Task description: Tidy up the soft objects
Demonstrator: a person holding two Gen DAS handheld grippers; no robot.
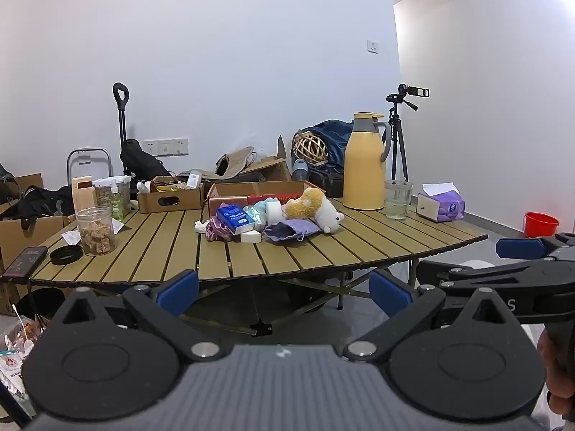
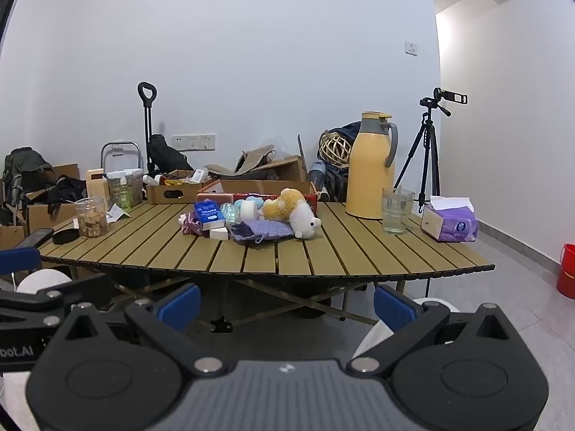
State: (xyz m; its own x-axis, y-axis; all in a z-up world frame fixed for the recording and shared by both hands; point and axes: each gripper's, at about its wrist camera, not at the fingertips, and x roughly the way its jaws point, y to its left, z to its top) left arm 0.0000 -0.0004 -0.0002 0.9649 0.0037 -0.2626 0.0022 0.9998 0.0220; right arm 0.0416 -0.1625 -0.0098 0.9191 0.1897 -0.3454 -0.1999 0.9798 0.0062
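Observation:
A pile of soft things lies mid-table: a white and tan plush toy point(image 1: 316, 208) point(image 2: 293, 212), a purple cloth pouch point(image 1: 291, 230) point(image 2: 260, 230), a blue tissue pack point(image 1: 235, 218) point(image 2: 208, 213), white sponges point(image 1: 250, 237) and pink fabric point(image 1: 215, 231). A red-edged cardboard box point(image 1: 258, 190) point(image 2: 258, 188) stands behind the pile. My left gripper point(image 1: 284, 292) is open and empty, below and in front of the table edge. My right gripper point(image 2: 287, 305) is open and empty, likewise short of the table.
On the slatted table point(image 1: 251, 258) stand a yellow thermos point(image 1: 364, 165), a glass point(image 1: 397, 199), a purple tissue box point(image 1: 444, 206), a snack jar point(image 1: 95, 230), a black lid point(image 1: 66, 254) and a phone point(image 1: 25, 261). A red bucket point(image 1: 541, 223) and tripod point(image 2: 429, 151) stand right.

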